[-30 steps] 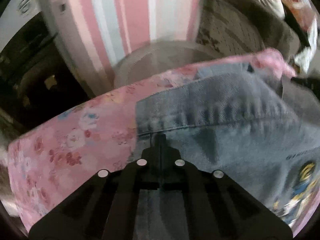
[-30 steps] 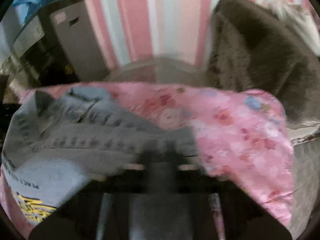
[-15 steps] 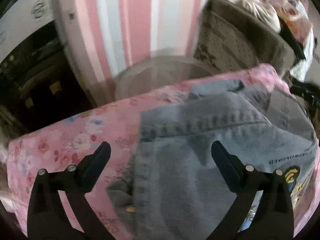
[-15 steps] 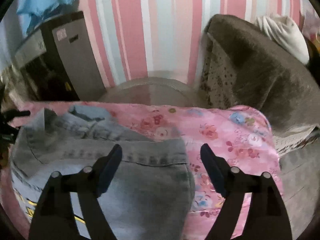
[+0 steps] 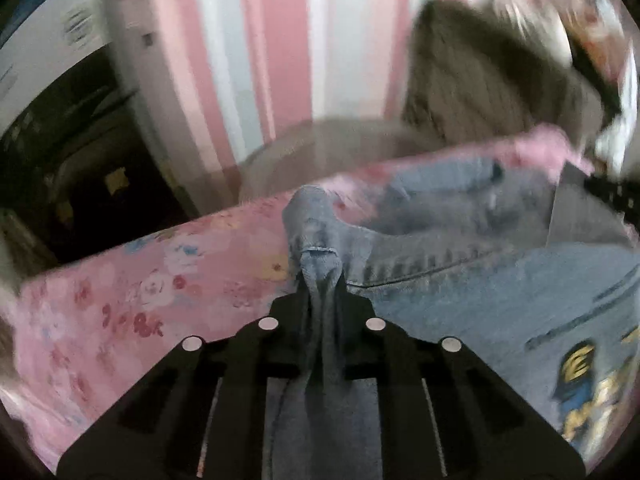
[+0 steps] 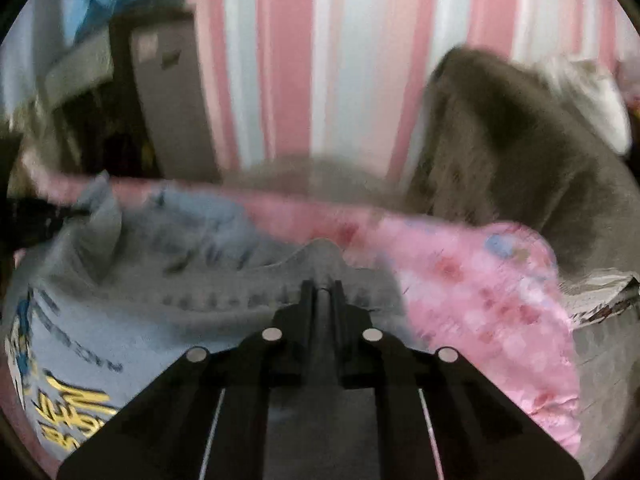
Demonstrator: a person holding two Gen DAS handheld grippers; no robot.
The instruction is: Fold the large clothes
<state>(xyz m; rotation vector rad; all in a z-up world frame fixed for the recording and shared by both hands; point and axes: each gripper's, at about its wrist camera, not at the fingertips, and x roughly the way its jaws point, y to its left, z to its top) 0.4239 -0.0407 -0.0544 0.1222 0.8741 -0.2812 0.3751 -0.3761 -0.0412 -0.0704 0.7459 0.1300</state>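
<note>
Surface: pink floral sheet (image 5: 120, 292), denim jacket (image 5: 480, 288) at 3 o'clock.
Room: pink-striped wall (image 6: 320, 60).
Left hand-held gripper (image 5: 320, 292): pinching jacket fabric.
Right hand-held gripper (image 6: 322, 292): clamped onto jacket edge.

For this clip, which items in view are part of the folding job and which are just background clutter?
Part of the job:
denim jacket
left hand-held gripper, shut on the denim jacket
right hand-held gripper, shut on the denim jacket
pink floral sheet under the jacket

Just lying about:
grey armchair
white cloth on the armchair
dark cabinet
</note>
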